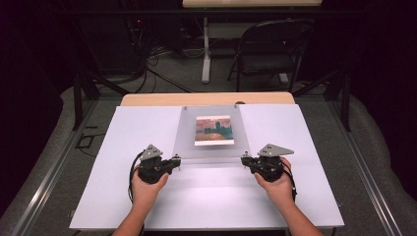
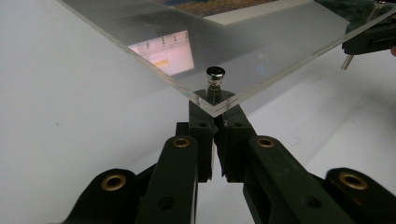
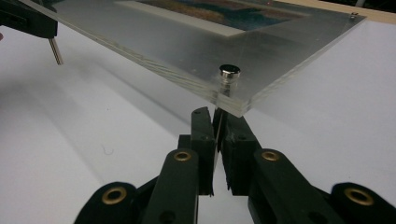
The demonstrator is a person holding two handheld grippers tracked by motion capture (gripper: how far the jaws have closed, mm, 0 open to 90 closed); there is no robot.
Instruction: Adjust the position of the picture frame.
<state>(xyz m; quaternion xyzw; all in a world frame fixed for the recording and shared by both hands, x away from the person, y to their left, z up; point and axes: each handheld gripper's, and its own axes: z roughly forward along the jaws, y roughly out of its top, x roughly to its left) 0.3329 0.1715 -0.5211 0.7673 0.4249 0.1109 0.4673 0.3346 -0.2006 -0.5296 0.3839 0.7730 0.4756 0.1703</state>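
Gripping the two near corners of the clear acrylic frame, the person held it tilted, its near edge raised off the white board and its far edge seemingly down near the wooden table edge. The left gripper had its jaws pressed nearly together just under the frame's near-left corner, apparently clamped on the metal standoff pin or the corner itself; the exact contact was hard to make out. The right gripper was closed the same way beneath the near-right corner, below its own pin. A painted print lay sandwiched in the frame's middle.

Doing this lift well probably meant keeping both hands level and moving together, so the sheets did not twist or slip off the narrow holds. Squeezing harder would risk little; uneven height would risk more.

Around the frame, the board lay bare on the left, right and near sides, giving open room to lower or slide it. Beyond the frame's far edge the table ended quickly, with a folding chair well behind.
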